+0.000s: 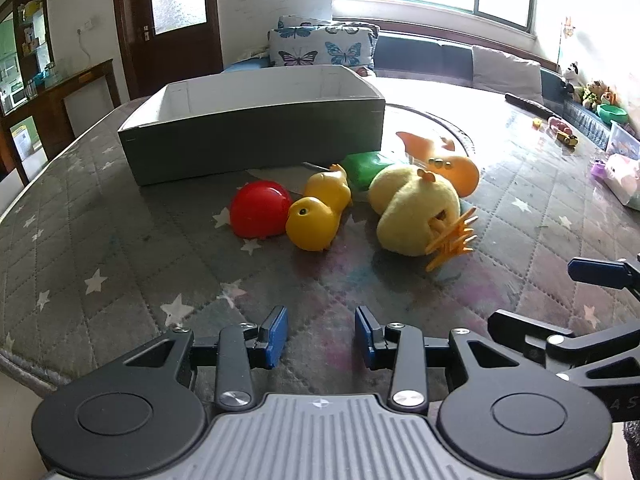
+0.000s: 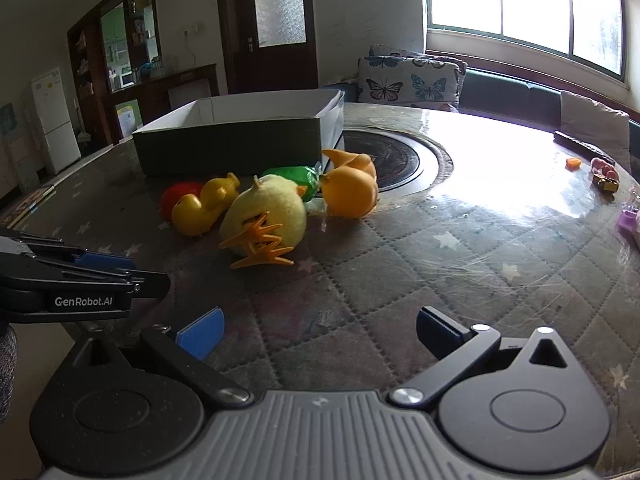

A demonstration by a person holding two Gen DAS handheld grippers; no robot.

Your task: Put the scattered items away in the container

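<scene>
Toys heaped just in front of the box | our left gripper part open, right gripper wide, both empty | duck, ball, plush outside box | next, we judge: a pick, duck nearest left.

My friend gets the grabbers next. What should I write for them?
Left hand-held gripper: open, empty, low over the table.
Right hand-held gripper: open wider, empty.
The box looks empty from here.
Toys lie in a heap just in front of it: red ball, yellow duck, plush chick, green packet, orange toy.
Nothing is tidied yet; every toy is left to do.
</scene>
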